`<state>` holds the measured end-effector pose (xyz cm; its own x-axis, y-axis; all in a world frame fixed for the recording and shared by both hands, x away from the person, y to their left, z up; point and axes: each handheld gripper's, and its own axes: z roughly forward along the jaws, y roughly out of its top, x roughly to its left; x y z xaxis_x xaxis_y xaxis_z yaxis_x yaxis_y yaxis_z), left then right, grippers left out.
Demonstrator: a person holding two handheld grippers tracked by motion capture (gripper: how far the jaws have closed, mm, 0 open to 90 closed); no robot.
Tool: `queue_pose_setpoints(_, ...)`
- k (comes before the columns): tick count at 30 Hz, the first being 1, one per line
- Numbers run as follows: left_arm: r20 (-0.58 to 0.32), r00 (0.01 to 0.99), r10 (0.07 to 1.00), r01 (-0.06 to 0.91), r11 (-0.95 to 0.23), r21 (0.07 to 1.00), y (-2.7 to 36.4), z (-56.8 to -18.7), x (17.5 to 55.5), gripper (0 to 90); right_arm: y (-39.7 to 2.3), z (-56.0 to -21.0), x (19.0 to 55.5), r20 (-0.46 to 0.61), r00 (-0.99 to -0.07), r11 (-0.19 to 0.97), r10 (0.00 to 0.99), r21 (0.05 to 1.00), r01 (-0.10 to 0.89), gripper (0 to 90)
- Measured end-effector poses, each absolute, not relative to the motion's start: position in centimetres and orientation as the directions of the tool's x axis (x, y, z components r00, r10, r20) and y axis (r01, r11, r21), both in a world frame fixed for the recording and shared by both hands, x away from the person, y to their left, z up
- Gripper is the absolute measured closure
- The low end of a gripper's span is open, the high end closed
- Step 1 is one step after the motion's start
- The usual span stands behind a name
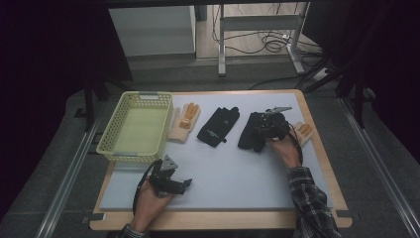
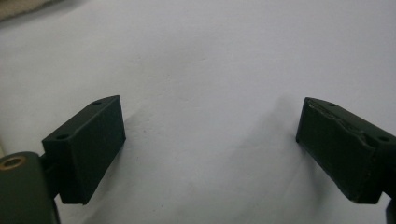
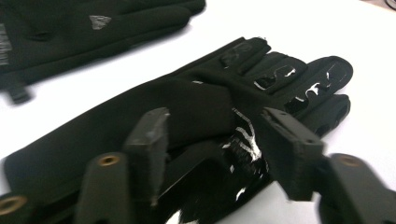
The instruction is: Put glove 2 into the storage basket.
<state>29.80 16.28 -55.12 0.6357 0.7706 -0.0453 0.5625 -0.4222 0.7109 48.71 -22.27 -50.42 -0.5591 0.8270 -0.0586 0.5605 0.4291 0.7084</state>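
Risk first: my right tool (image 3: 212,154) sits spread over the black glove (image 3: 187,102), jaws straddling its palm, pads not yet pressing; if I close here I judge I may pinch only a fold and the rest will drag and flop. That glove lies right of centre on the tabletop (image 1: 233,173), a second black glove (image 1: 218,126) near on its left, a cream glove (image 1: 303,132) just beside the right edge. Left tool (image 2: 210,140) spread, empty, over bare mat. Open room runs front and centre; basket (image 1: 111,130) at left.
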Motion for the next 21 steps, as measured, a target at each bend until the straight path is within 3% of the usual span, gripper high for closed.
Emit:
queue_pose_setpoints(2, -0.045, 0.636, 0.771, 0.562, -0.422, 0.711, 16.3, -55.1, 29.8, 8.3, -22.2, -51.0, 49.4, -0.064, -0.552, 0.434, 0.831, 0.694, 0.574, 29.2)
queue_pose_setpoints(5, -0.045, 0.636, 0.771, 0.562, -0.423, 0.711, 16.3, -55.1, 29.8, 8.3, -22.0, -51.7, 50.1, -0.052, -0.548, 0.430, 0.835, 0.684, 0.590, 29.0)
queue_pose_setpoints(6, -0.045, 0.636, 0.771, 0.562, -0.423, 0.711, 16.3, -55.1, 29.8, 8.3, -22.1, -51.8, 50.2, -0.032, -0.548, 0.418, 0.836, 0.683, 0.598, 35.3)
queue_pose_setpoints(7, -0.045, 0.636, 0.771, 0.562, -0.423, 0.711, 16.3, -55.1, 29.8, 8.3, -22.1, -51.8, 50.2, -0.032, -0.548, 0.418, 0.836, 0.683, 0.598, 35.3)
queue_pose_setpoints(10, -0.043, 0.637, 0.769, 0.562, -0.426, 0.709, 16.3, -55.1, 29.8, 8.3, -22.0, -51.7, 49.8, 0.010, -0.549, 0.395, 0.836, 0.685, 0.612, 55.0)
queue_pose_setpoints(11, -0.043, 0.637, 0.769, 0.562, -0.426, 0.709, 16.3, -55.1, 29.8, 8.3, -22.0, -51.7, 49.8, 0.010, -0.549, 0.395, 0.836, 0.685, 0.612, 55.0)
queue_pose_setpoints(12, -0.043, 0.637, 0.770, 0.562, -0.426, 0.709, 16.3, -55.1, 29.8, 8.3, -22.0, -51.7, 49.7, 0.017, -0.551, 0.391, 0.835, 0.686, 0.614, 62.4)
queue_pose_setpoints(13, -0.043, 0.637, 0.770, 0.562, -0.425, 0.710, 16.3, -55.1, 29.8, 8.3, -21.9, -51.7, 49.5, 0.056, -0.559, 0.374, 0.827, 0.687, 0.623, 76.3)
queue_pose_setpoints(21, -0.043, 0.637, 0.770, 0.562, -0.425, 0.709, 16.3, -55.1, 29.8, 8.3, -21.5, -51.2, 48.8, 0.053, -0.553, 0.370, 0.831, 0.691, 0.622, 82.8)
